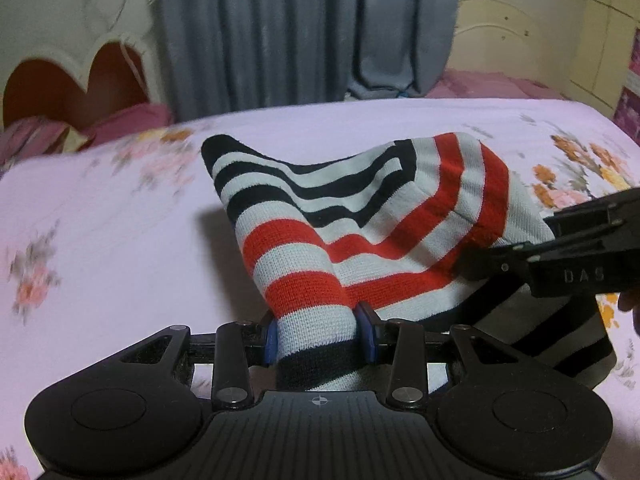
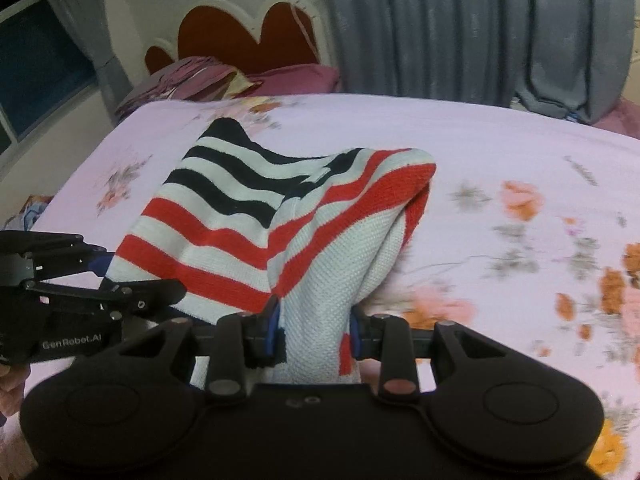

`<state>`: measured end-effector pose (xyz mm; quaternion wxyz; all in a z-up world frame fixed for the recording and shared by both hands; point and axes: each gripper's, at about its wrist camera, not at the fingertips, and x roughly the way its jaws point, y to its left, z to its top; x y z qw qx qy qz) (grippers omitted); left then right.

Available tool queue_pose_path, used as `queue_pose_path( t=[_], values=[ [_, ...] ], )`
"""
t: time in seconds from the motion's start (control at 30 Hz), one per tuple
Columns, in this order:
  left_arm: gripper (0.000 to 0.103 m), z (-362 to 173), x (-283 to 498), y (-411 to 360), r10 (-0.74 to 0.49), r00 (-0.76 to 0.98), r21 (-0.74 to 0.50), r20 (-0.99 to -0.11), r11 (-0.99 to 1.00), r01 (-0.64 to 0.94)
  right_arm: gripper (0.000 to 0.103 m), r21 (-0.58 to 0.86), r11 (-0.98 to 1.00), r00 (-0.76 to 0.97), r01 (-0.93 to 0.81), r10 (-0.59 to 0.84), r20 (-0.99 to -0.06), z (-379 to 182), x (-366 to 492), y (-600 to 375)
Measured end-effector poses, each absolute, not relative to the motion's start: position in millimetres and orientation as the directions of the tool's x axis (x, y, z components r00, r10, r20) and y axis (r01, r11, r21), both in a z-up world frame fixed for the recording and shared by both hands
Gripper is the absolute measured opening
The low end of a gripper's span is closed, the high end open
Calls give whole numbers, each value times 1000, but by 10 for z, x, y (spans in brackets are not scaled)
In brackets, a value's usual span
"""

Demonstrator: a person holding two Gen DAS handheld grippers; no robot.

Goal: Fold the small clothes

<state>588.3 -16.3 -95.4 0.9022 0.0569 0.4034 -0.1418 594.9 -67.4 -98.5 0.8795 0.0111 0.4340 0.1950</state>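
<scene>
A small knit garment (image 1: 360, 216) with red, white and black stripes hangs lifted and bunched over a pink floral bed. My left gripper (image 1: 320, 338) is shut on one bunched edge of it, blue pads pressing the cloth from both sides. In the right wrist view the same garment (image 2: 280, 216) drapes forward, and my right gripper (image 2: 316, 334) is shut on a white and red fold of it. The right gripper (image 1: 520, 256) also shows in the left view, at the garment's right side. The left gripper (image 2: 100, 280) shows at the left of the right view.
The pink floral bedsheet (image 1: 100, 220) spreads around the garment. A white headboard with red heart-shaped panels (image 2: 248, 40) and purple pillows (image 2: 192, 80) stand at the bed's far end. Grey curtains (image 1: 280, 32) hang behind. A window (image 2: 36, 64) is at the left.
</scene>
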Motion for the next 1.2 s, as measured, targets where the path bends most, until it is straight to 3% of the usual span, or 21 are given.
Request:
queue_pose_path(
  t=[0.1, 0.17, 0.2, 0.3, 0.43, 0.53, 0.57, 0.6, 0.67, 0.73, 0.8, 0.9, 0.97, 1.07, 1.13, 1.2],
  values=[
    [41, -1088, 5903, -186, -222, 618, -35, -754, 954, 299, 31, 179, 927, 535, -328, 339, -774, -1089, 5977, -536],
    [54, -1235, 5912, -128, -215, 627, -30, -749, 956, 292, 31, 151, 939, 522, -310, 301, -798, -1214, 5992, -520],
    [68, -1287, 5902, -126, -209, 646, -24, -734, 959, 283, 32, 137, 945, 516, -297, 279, -810, -1295, 6002, -526],
    [70, -1381, 5912, -65, -229, 648, -79, -726, 964, 252, 32, 225, 948, 504, -223, 310, -806, -1455, 6071, -716],
    [74, -1390, 5855, -31, -225, 671, -52, -707, 962, 267, 34, 220, 952, 507, -215, 301, -808, -1434, 6129, -709],
    [71, -1249, 5726, 22, -206, 717, -27, -666, 967, 252, 36, 249, 950, 505, -191, 312, -805, -1449, 6121, -755],
    [64, -1170, 5662, 62, -196, 753, -23, -628, 972, 234, 36, 256, 948, 504, -186, 316, -804, -1456, 6100, -773],
    [49, -1074, 5602, 103, -196, 782, -25, -592, 974, 225, 37, 264, 947, 502, -183, 321, -803, -1458, 6086, -791],
    [47, -967, 5556, 142, -267, 789, -90, -554, 961, 261, 38, 267, 946, 498, -185, 324, -804, -1467, 6053, -794],
    [47, -1038, 5632, 37, -333, 714, -96, -616, 931, 351, 47, 266, 947, 500, -178, 320, -805, -1486, 6072, -779],
    [51, -1269, 5725, -142, -259, 640, 13, -723, 922, 388, 52, 266, 950, 506, -166, 314, -804, -1502, 6083, -812],
    [51, -1235, 5748, -48, -274, 647, -47, -711, 937, 346, 53, 275, 949, 513, -152, 314, -799, -1457, 6053, -855],
    [51, -1130, 5633, 7, -290, 687, -55, -666, 938, 343, 49, 232, 963, 571, -138, 269, -776, -1295, 5949, -877],
    [50, -1066, 5393, 28, -316, 708, -59, -631, 930, 362, 28, 228, 960, 626, -163, 279, -728, -1040, 5762, -941],
    [40, -1096, 5293, 18, -336, 693, -78, -637, 923, 376, 24, 185, 953, 631, -242, 299, -715, -919, 5626, -865],
    [39, -1184, 5212, -25, -330, 681, -63, -654, 920, 386, 21, 149, 939, 608, -310, 317, -728, -903, 5543, -752]
  ],
)
